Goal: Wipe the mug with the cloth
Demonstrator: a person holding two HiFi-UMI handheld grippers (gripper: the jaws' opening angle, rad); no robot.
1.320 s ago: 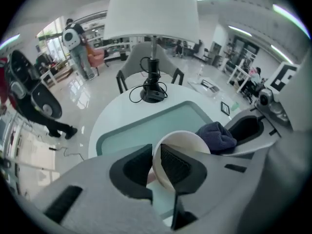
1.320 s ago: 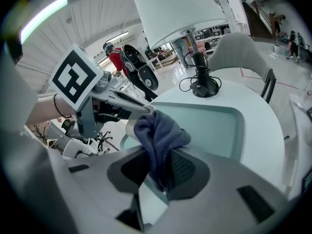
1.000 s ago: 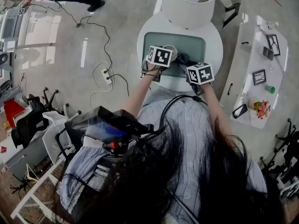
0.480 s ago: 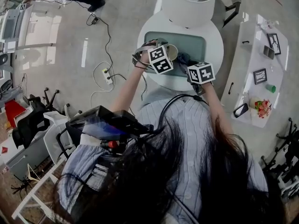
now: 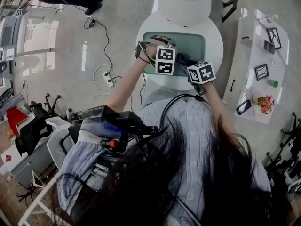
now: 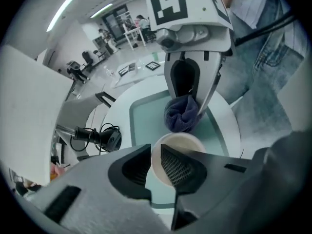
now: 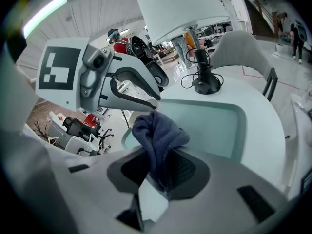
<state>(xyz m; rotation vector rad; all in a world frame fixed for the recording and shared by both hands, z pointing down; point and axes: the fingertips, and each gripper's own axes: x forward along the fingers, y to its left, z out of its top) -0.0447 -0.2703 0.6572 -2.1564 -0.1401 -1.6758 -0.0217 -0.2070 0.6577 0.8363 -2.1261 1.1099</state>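
Your left gripper [image 6: 155, 156] was clamped on the rim of the mug [image 6: 187, 144], one jaw inside and one outside, holding it above the green mat [image 6: 146, 126]. Your right gripper [image 7: 157, 165] was closed tight on the dark blue cloth [image 7: 158, 130], which was bunched over the mat just beside the mug's mouth.

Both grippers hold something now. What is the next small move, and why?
Probably bring the right gripper's cloth onto the mug rim and start rubbing: the left gripper is shut on the mug's wall, and the cloth, pinched in the right jaws, hangs just beyond the rim.
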